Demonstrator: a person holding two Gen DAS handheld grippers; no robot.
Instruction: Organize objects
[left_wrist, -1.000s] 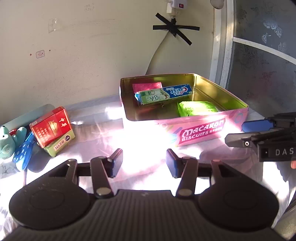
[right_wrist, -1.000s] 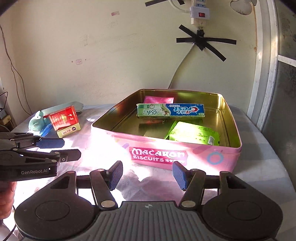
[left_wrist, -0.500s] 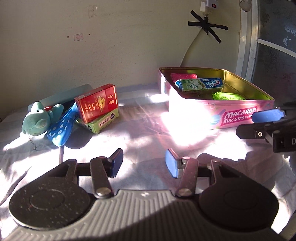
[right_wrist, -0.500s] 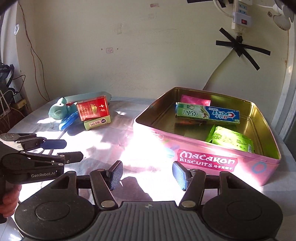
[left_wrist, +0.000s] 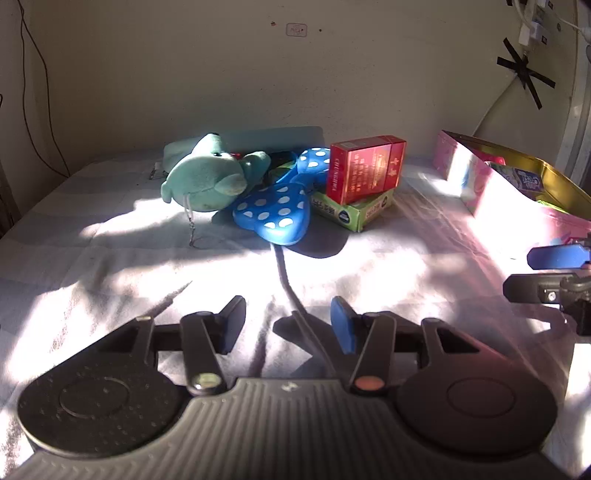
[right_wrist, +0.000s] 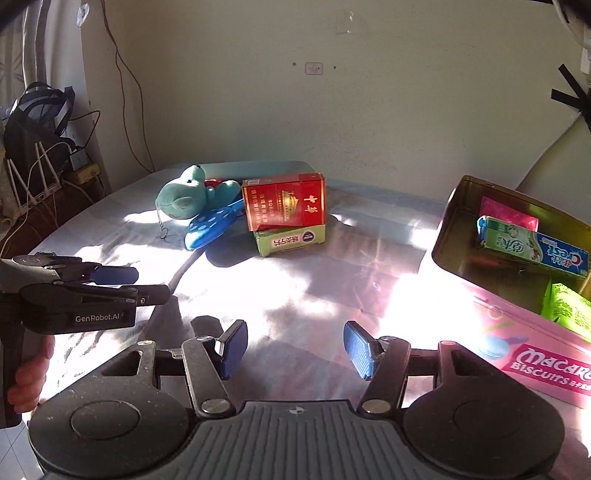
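Note:
A red box (left_wrist: 365, 168) leans on a green box (left_wrist: 351, 210), beside a blue polka-dot piece (left_wrist: 275, 212) and a teal plush toy (left_wrist: 208, 177); the pile also shows in the right wrist view, with the red box (right_wrist: 284, 203) on top. The pink Macaron tin (right_wrist: 546, 363) at the right holds a toothpaste box (right_wrist: 532, 247), a pink packet (right_wrist: 508, 212) and a green packet (right_wrist: 567, 310). My left gripper (left_wrist: 288, 325) is open and empty, facing the pile. My right gripper (right_wrist: 291, 349) is open and empty over the cloth.
A light cloth (left_wrist: 110, 258) covers the table, with strong sun patches. A teal flat case (left_wrist: 273, 134) lies behind the plush toy against the wall. Cables and a router (right_wrist: 40, 173) sit off the table's left edge. The tin's near wall (left_wrist: 517, 206) stands at the right.
Both grippers have swung left, away from the tin. The pile of toy and boxes now sits ahead of the left gripper. Both stay open and empty.

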